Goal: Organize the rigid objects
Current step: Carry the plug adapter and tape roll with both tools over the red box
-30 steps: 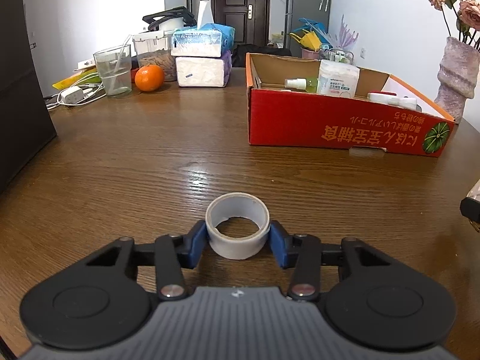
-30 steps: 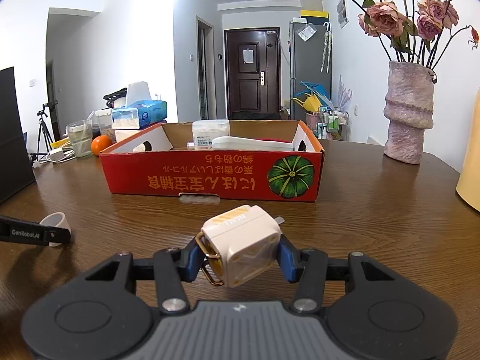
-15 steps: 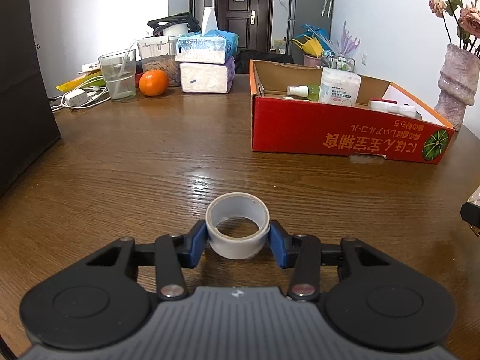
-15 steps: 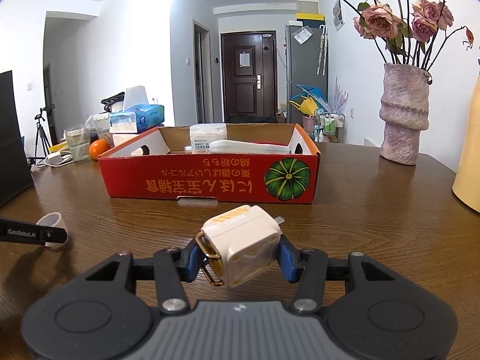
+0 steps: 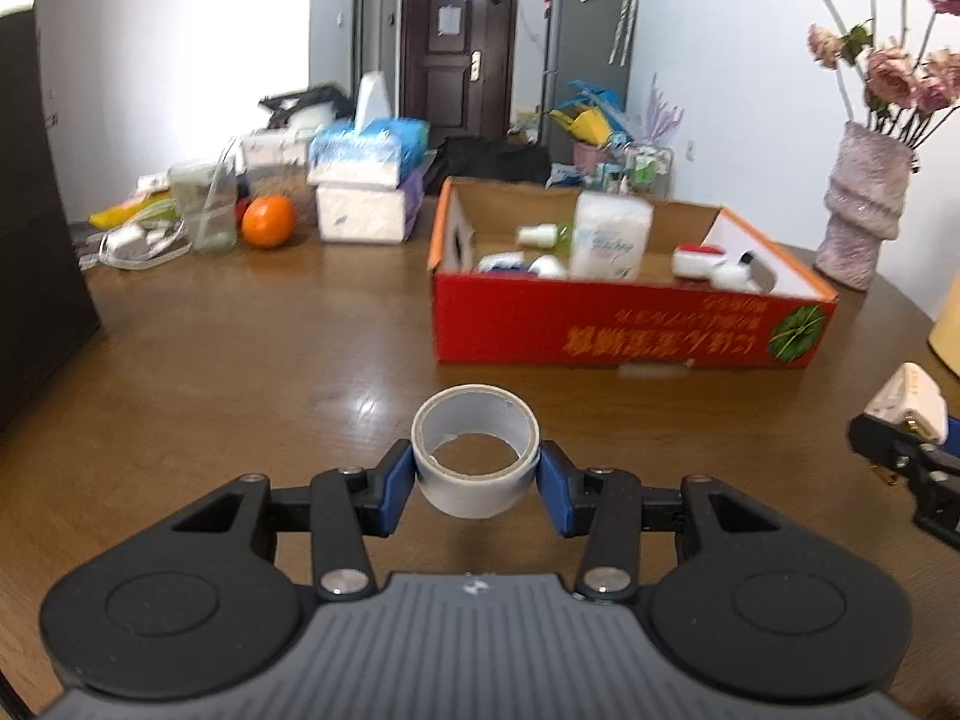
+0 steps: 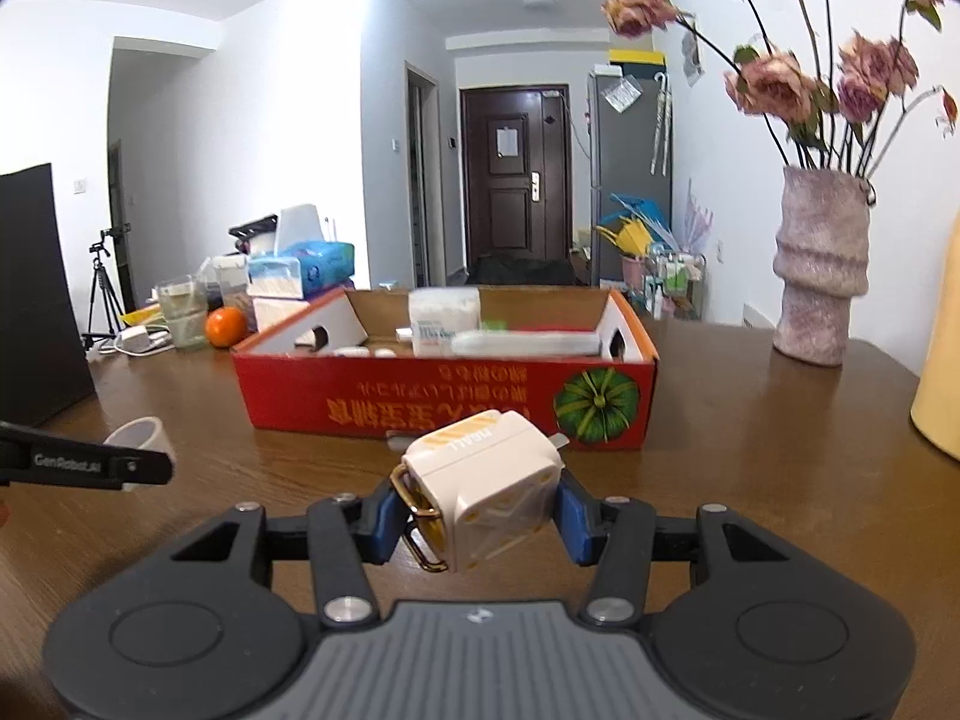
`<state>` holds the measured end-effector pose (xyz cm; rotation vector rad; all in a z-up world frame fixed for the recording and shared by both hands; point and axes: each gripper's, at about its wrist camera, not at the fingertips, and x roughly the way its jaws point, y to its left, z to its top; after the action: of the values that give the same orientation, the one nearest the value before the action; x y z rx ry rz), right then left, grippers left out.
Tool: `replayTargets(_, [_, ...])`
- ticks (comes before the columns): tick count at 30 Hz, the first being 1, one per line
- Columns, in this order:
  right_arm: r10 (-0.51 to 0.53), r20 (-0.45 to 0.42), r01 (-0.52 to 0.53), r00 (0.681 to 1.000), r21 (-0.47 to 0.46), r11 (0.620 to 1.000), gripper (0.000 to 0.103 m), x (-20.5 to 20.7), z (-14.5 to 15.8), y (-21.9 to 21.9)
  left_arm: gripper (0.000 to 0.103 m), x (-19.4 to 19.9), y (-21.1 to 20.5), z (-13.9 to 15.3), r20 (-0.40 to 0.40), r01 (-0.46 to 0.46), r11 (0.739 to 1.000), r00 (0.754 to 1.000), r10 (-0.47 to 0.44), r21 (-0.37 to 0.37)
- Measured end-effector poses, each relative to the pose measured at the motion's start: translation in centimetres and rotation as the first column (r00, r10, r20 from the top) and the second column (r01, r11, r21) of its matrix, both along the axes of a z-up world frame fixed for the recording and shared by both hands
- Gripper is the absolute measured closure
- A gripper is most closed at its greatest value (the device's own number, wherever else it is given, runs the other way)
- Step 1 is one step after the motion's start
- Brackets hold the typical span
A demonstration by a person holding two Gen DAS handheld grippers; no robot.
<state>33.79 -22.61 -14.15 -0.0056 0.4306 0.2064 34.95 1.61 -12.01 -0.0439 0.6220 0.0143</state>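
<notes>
Left gripper (image 5: 477,474): blue pads clamped on white ring-shaped tape roll (image 5: 476,453), lifted clear of brown wooden table (image 5: 240,372). Right gripper (image 6: 477,516): pads clamped on cream cube-shaped plug adapter (image 6: 489,489) with gold clip, held above table.

In left wrist view, at 3 o'clock: tip of right gripper with adapter, well apart from roll. At 1 o'clock: open red cardboard box (image 5: 624,330) holding white bottles and white packet (image 5: 612,234); bare table between roll and box. At 11 o'clock, far edge: clear glass (image 5: 204,207), orange fruit (image 5: 268,221), stacked tissue packs (image 5: 366,180). At 2 o'clock, beyond box: pink ribbed vase (image 5: 864,210) with dried roses. Farthest, at 12 o'clock: dark door (image 5: 456,54).
</notes>
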Motion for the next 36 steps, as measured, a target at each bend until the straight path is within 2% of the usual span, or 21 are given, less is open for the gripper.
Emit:
replayTargets(8, [0.014,0.054,-0.014,0.998,-0.003,1.000,0.053,0.9,3.2,0.6,0.057,1.2,-2.4,3.9,0.062,0.023,0.999,0.998,-0.025,0.021])
replayTargets(16, [0.011,0.089,-0.012,0.996,0.008,1.000,0.053,2.9,5.9,1.0,0.057,3.6,-3.4,6.3,0.098,0.025,1.000,0.995,-0.025,-0.002])
replayTargets(27, [-0.004,0.102,0.002,0.995,0.022,1.000,0.053,7.2,7.7,1.1,0.057,9.0,-3.3,6.9,0.075,-0.014,0.999,0.997,0.017,-0.040])
replayTargets(36, [-0.014,0.097,0.011,0.995,0.027,1.000,0.053,11.2,7.1,1.4,0.057,13.1,-2.8,6.3,0.050,-0.051,0.997,0.997,0.054,-0.064])
